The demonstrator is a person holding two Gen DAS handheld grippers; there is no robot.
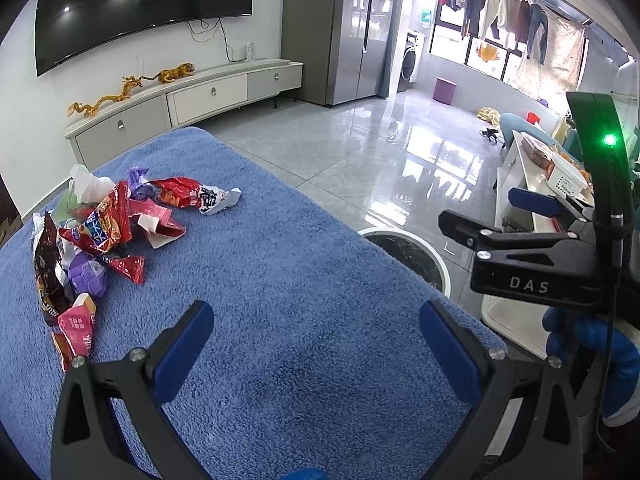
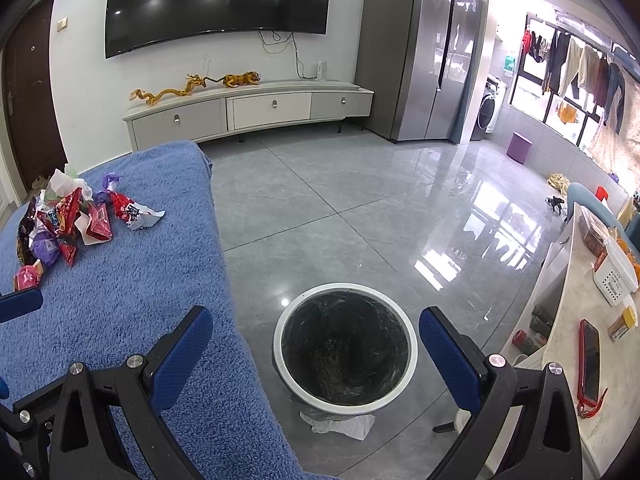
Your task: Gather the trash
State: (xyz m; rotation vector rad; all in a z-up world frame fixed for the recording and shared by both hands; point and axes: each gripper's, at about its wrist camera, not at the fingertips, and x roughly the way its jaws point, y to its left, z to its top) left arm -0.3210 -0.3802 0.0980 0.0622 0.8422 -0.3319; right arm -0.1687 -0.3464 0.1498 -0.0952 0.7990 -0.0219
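Note:
A pile of crumpled snack wrappers [image 1: 100, 236] lies on the blue towel [image 1: 280, 280] at the left; it also shows in the right wrist view [image 2: 68, 220]. My left gripper [image 1: 316, 344] is open and empty over the towel, right of the pile. My right gripper [image 2: 316, 352] is open and empty above the white trash bin with a black liner [image 2: 346, 354]. The bin's rim [image 1: 404, 240] also shows past the towel's right edge. The right gripper's body [image 1: 540, 248] appears at the right of the left wrist view.
A crumpled tissue [image 2: 340, 426] lies on the floor by the bin. A white counter [image 2: 608, 360] with a red phone [image 2: 590, 364] and boxes stands at right. A TV cabinet [image 2: 248, 112] and fridge [image 2: 424, 48] stand at the far wall across the grey tile floor.

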